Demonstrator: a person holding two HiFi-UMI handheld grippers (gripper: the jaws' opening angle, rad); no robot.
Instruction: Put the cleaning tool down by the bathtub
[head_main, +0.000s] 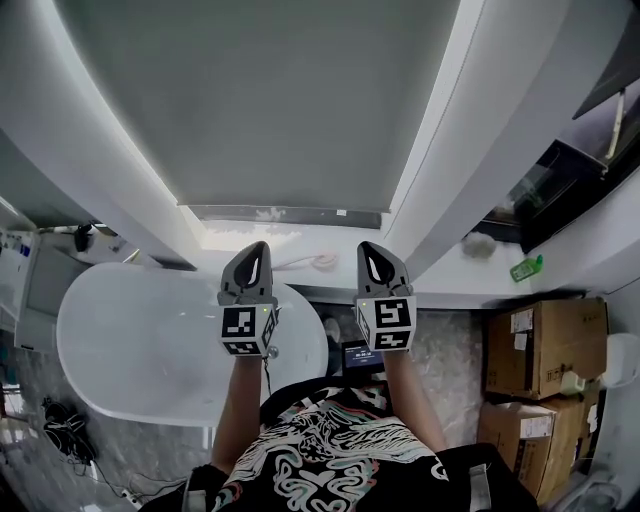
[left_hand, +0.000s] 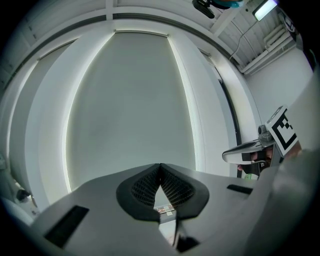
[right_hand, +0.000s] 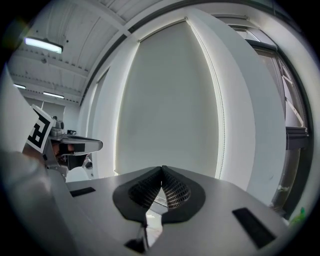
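Both forearms extended forward, side by side, level. Left gripper (head_main: 251, 262) raised, jaw tips pressed together, nothing between them. Right gripper (head_main: 378, 262) same pose just beside it, tips closed and empty.

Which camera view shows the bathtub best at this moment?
The head view: the white oval bathtub shows nearly whole, with its right edge behind the left gripper. The left gripper view and the right gripper view both face the window blind, and neither plainly shows the bathtub.
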